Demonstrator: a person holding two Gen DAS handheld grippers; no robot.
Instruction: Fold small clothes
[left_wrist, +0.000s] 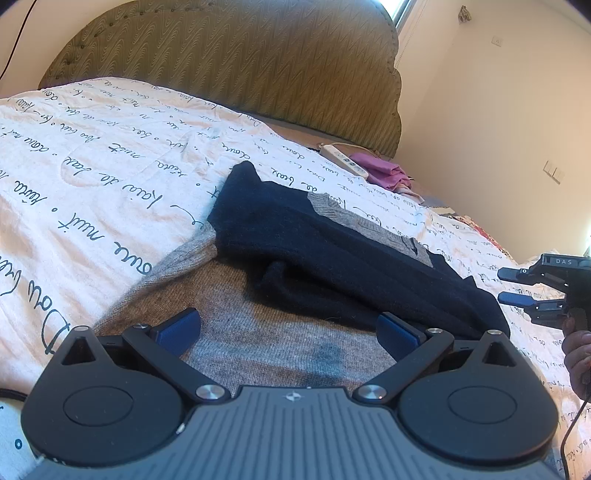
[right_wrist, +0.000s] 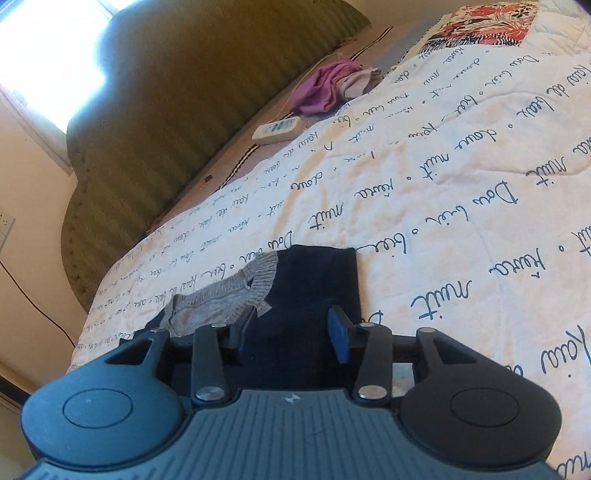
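The left gripper (left_wrist: 290, 328) hovers low over a knitted sweater (left_wrist: 332, 251), its blue pads (left_wrist: 181, 328) spread wide and gripping nothing; whether they brush the wool cannot be told. The right gripper (right_wrist: 291, 330), seen at the right edge of the left wrist view with a hand (left_wrist: 576, 350) on its handle, stands partly open, pads apart, with dark knit beneath and between them but not pinched.

The sweater lies part-folded on a white quilt (left_wrist: 110, 166) printed with dark script, near the bed's near edge. Its body is brown-grey, a navy sleeve or panel is laid across it, and a grey ribbed collar (right_wrist: 236, 295) shows on the far side.

Farther off, by the padded olive headboard (left_wrist: 240, 55), sit a white power strip (right_wrist: 277, 129) and a crumpled purple garment (right_wrist: 321, 88).

The sweater's near hem is hidden behind the gripper bodies, and the window glare in the right wrist view washes out the far left corner.
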